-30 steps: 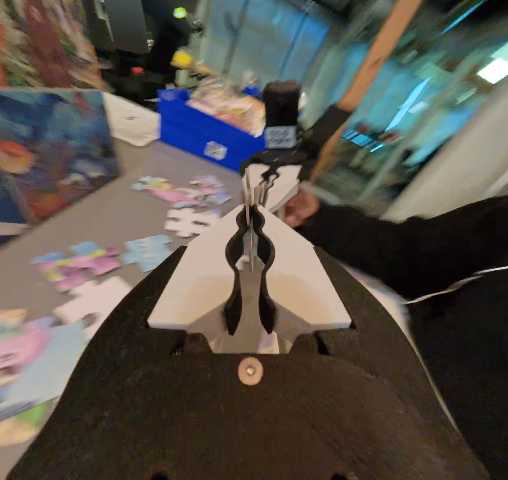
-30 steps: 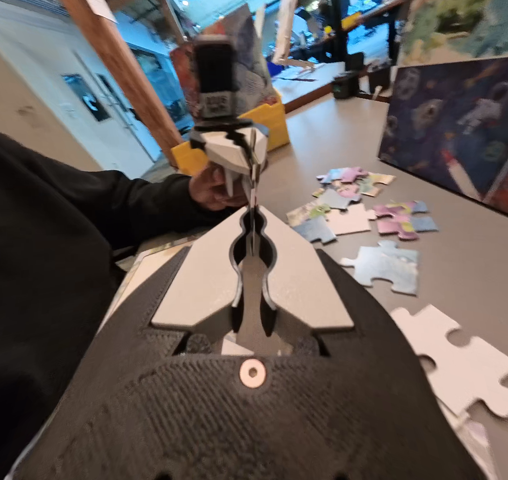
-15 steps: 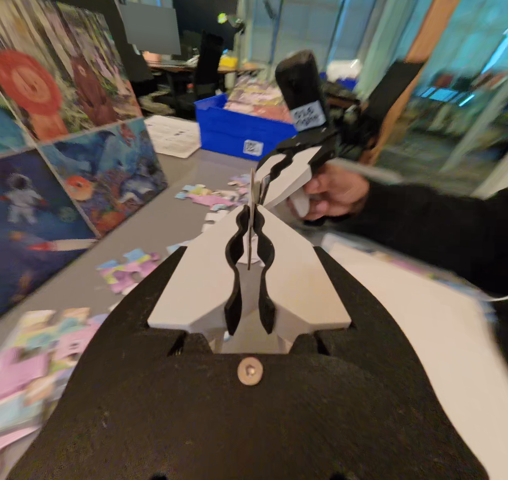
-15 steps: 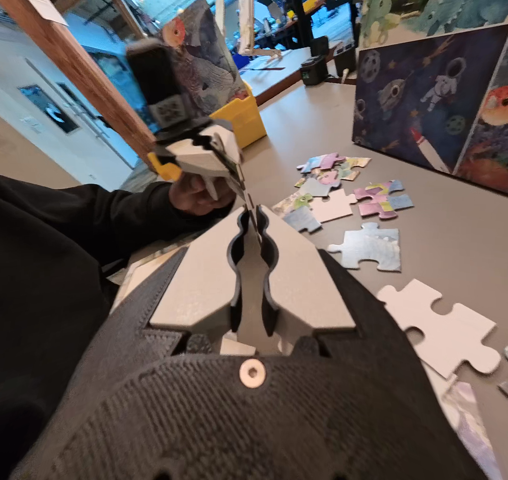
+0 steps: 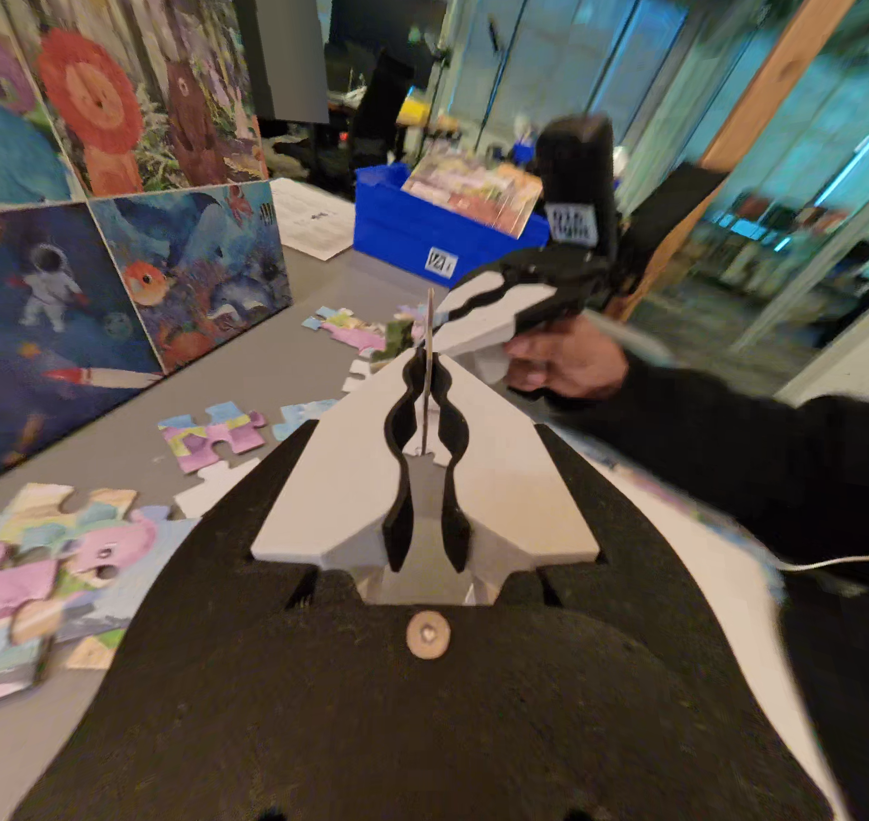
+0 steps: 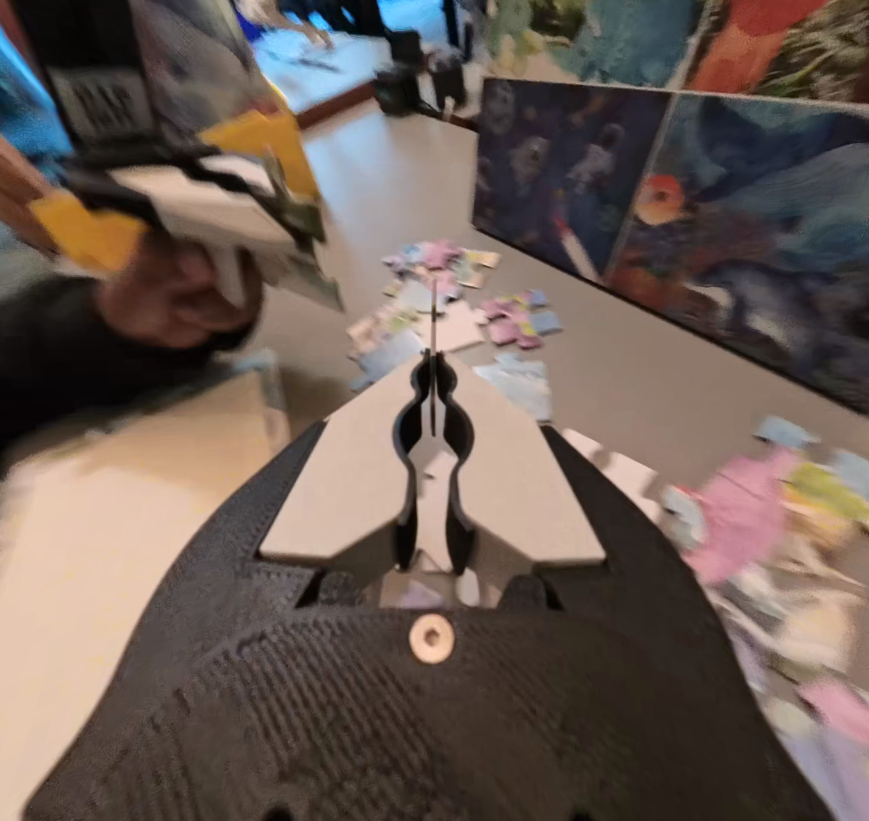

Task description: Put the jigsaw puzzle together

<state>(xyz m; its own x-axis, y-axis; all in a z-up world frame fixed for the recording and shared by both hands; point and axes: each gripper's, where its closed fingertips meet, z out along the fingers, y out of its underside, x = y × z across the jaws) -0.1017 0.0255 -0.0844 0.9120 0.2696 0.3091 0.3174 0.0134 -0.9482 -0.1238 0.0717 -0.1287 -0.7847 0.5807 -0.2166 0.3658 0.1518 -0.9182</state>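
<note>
Left gripper (image 5: 427,365) and right gripper (image 6: 432,365) each clamp an edge-on puzzle piece (image 5: 428,375); loose pieces (image 5: 211,436) lie at ten o'clock.

L gripper (image 5: 427,365) clamped tight, R gripper (image 6: 431,365) clamped tight, both raised, facing

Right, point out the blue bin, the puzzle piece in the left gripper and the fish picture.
blue bin (image 5: 414,234), left wrist view, on its front wall.
puzzle piece (image 5: 427,375), left wrist view, on its thin edge between the fingers.
fish picture (image 5: 197,257), left wrist view, on the panel's middle.
</note>
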